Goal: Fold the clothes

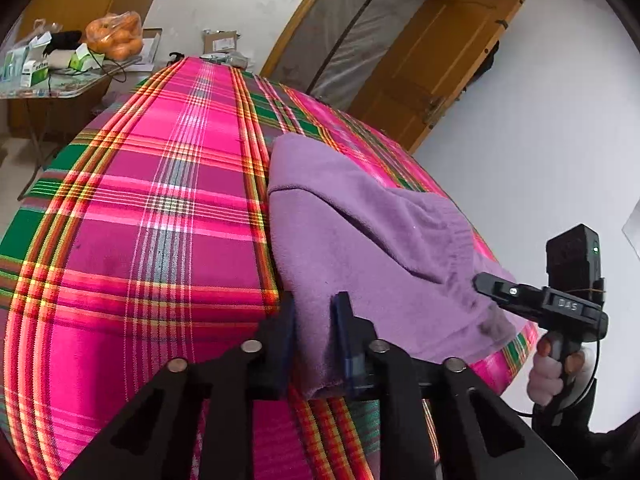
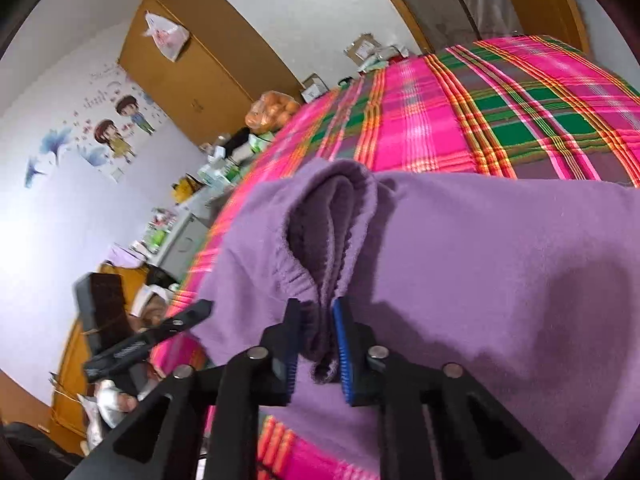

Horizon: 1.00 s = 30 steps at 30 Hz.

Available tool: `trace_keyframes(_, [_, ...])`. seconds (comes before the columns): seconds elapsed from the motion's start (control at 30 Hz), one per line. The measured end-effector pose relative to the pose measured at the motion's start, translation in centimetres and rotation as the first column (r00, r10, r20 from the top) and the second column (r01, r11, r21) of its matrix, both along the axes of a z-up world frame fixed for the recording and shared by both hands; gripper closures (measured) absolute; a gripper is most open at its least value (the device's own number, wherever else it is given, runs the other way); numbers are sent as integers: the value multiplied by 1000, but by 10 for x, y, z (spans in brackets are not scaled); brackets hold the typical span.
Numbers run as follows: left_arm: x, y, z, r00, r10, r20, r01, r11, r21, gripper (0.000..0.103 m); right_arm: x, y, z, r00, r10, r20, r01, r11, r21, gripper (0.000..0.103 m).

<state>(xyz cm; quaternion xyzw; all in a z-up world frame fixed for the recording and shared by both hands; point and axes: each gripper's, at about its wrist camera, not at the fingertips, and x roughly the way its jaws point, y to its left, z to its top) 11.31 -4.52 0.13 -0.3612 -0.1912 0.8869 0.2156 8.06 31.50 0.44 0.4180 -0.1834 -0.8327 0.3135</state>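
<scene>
A purple fleece garment (image 1: 352, 240) lies on the bed's pink, green and orange plaid cover (image 1: 160, 208), along the side of the bed nearer the white wall. Its long axis runs up the bed, from the near edge toward the far end by the brown door (image 1: 436, 60). An elastic, gathered opening (image 2: 320, 232) sits bunched and lifted at the near end. The left gripper (image 1: 314, 344) pinches the garment's near corner, cloth squeezed between its narrow jaws. The right gripper (image 2: 316, 340) grips the gathered hem the same way, folds of fabric pressed between its blue-lined fingers (image 2: 344, 360). A hand (image 1: 556, 372) wraps the right tool's handle. Beyond the bed, a cluttered side table (image 1: 52, 88) holds a bag of oranges (image 1: 116, 36).
</scene>
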Motion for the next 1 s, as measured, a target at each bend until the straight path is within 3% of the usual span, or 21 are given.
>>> trace_keyframes(0.03, [1,-1,0,1000,-1,-4,1,1000,4,87,3,2,2,1000,0,-4,0,1000,-2,102])
trace_keyframes(0.23, [4,-3,0,1000,-7,-19,8,1000,7,89,0,15,-16,993,-98,62,93,993,75,101])
trace_keyframes(0.3, [5,-3,0,1000,-10,-23,10,1000,6,89,-1,16,-11,992,-118,38,114,990,82,100])
trace_keyframes(0.37, [5,-3,0,1000,-13,-26,13,1000,5,89,0,9,10,994,-97,-48,101,992,78,86])
trace_keyframes(0.43, [3,-3,-1,1000,-15,-26,15,1000,7,89,-3,-10,30,992,-48,-119,60,993,100,61])
trace_keyframes(0.47, [2,-4,-1,1000,-15,-25,16,1000,9,89,-12,-24,32,993,-20,-119,35,992,120,60])
trace_keyframes(0.77, [-6,-6,-3,1000,2,-18,-2,1000,5,84,-90,-145,49,970,223,-98,-185,936,299,60])
trace_keyframes(0.87, [-7,-4,-4,1000,-2,-30,2,1000,-7,84,-122,-174,38,968,249,-26,-229,921,315,60])
trace_keyframes(0.97, [-8,-9,-9,999,-14,-31,15,999,32,84,-143,-191,22,961,274,36,-270,902,337,60])
trace_keyframes(1.0, [-9,-12,-10,999,-17,-32,19,999,43,84,-149,-196,17,958,280,55,-281,895,347,70])
